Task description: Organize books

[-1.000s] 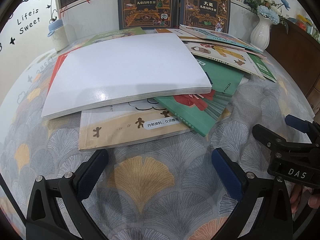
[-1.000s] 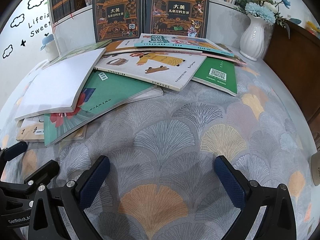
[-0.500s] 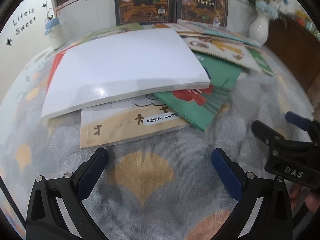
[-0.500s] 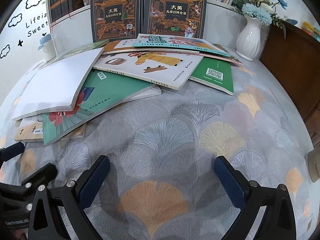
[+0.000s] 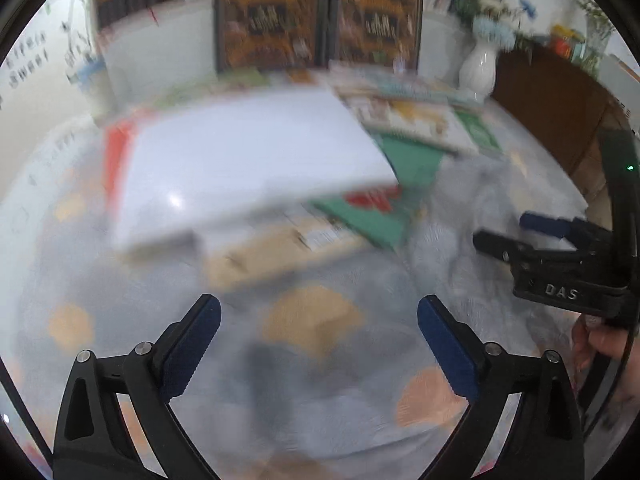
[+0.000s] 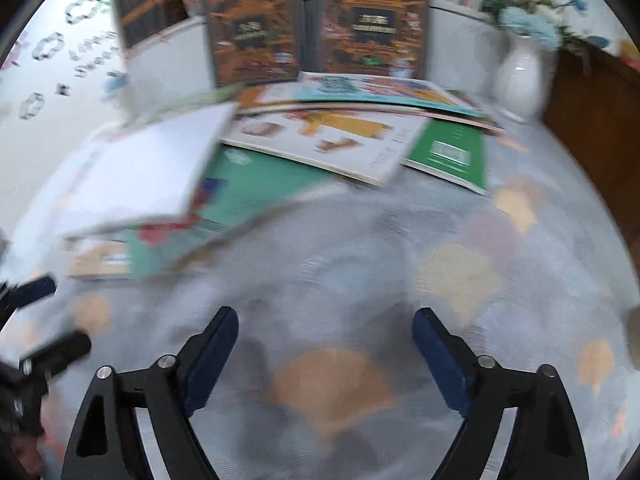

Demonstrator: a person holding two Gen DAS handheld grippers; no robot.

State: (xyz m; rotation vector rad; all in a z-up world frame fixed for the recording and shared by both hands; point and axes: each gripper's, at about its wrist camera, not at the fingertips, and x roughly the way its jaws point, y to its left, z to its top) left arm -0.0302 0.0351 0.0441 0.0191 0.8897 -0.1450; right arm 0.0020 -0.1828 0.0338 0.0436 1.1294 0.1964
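Both views are blurred. The left hand-held gripper (image 5: pixel 319 330) is wide open and holds nothing. The right hand-held gripper (image 6: pixel 326 338) has its jaws closing, with only cloth between them. Bare bench (image 6: pixel 460 280) lies in front of both, free from 12 to 3 o'clock. The nearest book edges are at 11 o'clock: a white book (image 5: pixel 248 168) lies over a tan book (image 5: pixel 276 248) and a green book (image 6: pixel 264 188). Further away, two dark books (image 6: pixel 372 24) stand upright. One vase (image 6: pixel 520 80) is at 1 o'clock.
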